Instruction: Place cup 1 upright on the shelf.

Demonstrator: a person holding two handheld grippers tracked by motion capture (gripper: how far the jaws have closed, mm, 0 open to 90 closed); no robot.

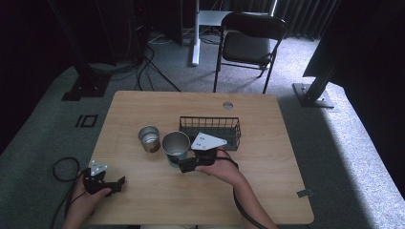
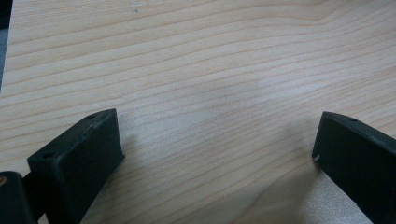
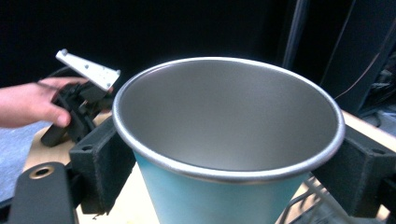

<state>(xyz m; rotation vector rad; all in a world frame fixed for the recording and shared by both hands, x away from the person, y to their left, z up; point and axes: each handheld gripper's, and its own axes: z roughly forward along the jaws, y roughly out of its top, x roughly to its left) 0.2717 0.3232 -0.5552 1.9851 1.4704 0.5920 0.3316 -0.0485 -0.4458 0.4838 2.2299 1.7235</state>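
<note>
A metal cup with a teal outside (image 1: 175, 147) stands near the table's middle. My right gripper (image 1: 185, 164) is shut on it from the near side. In the right gripper view the black jaws press both sides of the teal cup (image 3: 224, 140) just under its rim, and the cup's inside is bare. My left gripper (image 1: 118, 184) rests low at the table's front left corner. Its jaws stand wide apart over bare wood (image 2: 217, 130), so it is open with nothing between them.
A smaller bare metal cup (image 1: 149, 139) stands just left of the teal one. A black wire basket (image 1: 210, 119) sits right behind them. The wooden table (image 1: 267, 181) has a round grommet hole (image 1: 228, 105) at the back. Beyond it stands a folding chair (image 1: 248, 45).
</note>
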